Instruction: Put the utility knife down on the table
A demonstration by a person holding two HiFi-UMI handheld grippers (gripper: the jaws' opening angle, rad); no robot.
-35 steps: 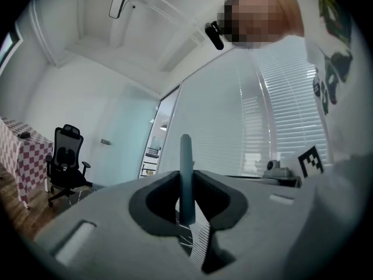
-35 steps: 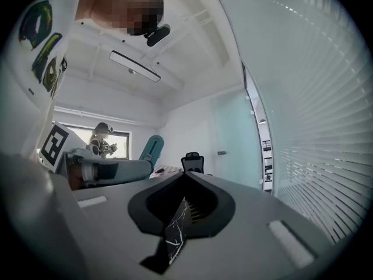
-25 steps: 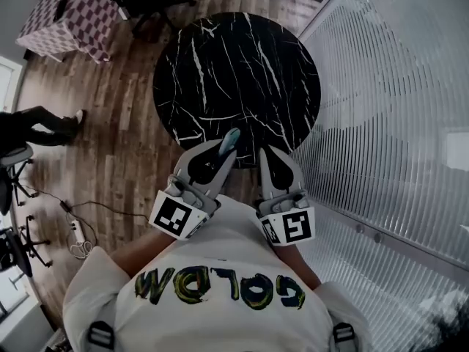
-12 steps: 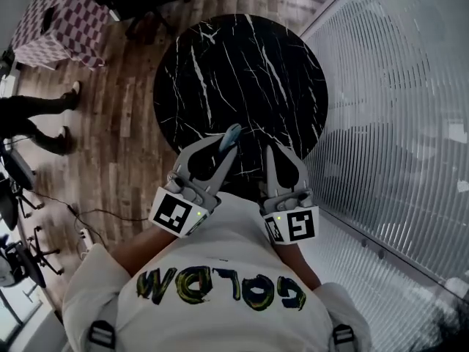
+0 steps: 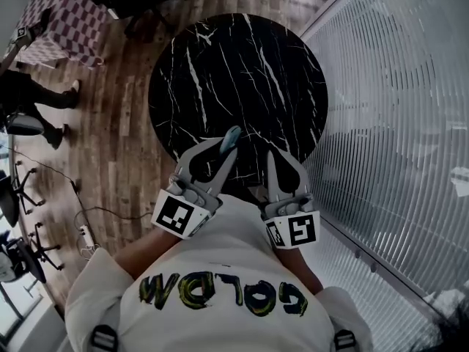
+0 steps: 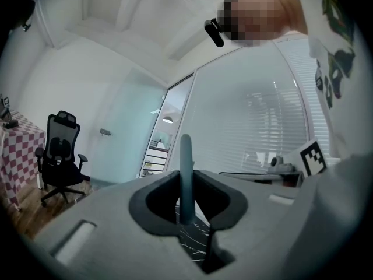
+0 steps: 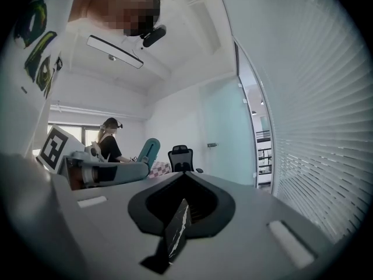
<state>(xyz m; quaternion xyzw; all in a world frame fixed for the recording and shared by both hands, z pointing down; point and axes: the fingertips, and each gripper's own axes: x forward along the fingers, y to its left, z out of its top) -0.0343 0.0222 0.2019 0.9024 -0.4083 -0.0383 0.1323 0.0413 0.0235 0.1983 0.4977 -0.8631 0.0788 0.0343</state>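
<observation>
Close to the person's chest, the left tongs (image 5: 222,156) pinch the utility knife (image 5: 230,139) by its lower end. Its teal body sticks up past the tips, likely so it can be carried out and laid flat. The right tongs (image 5: 272,156) are pressed together on nothing and held alongside. Both hang over the near edge of the round black marble surface (image 5: 242,64). Around it are a wood floor (image 5: 124,123), a slatted glass wall (image 5: 396,108), a checked cloth (image 5: 58,20) and an office chair (image 6: 58,156).

Your left hand-held gripper (image 5: 218,155), holding the utility knife (image 5: 231,138), sits beside your right hand-held gripper (image 5: 280,166) over the tabletop's (image 5: 242,72) near edge.
</observation>
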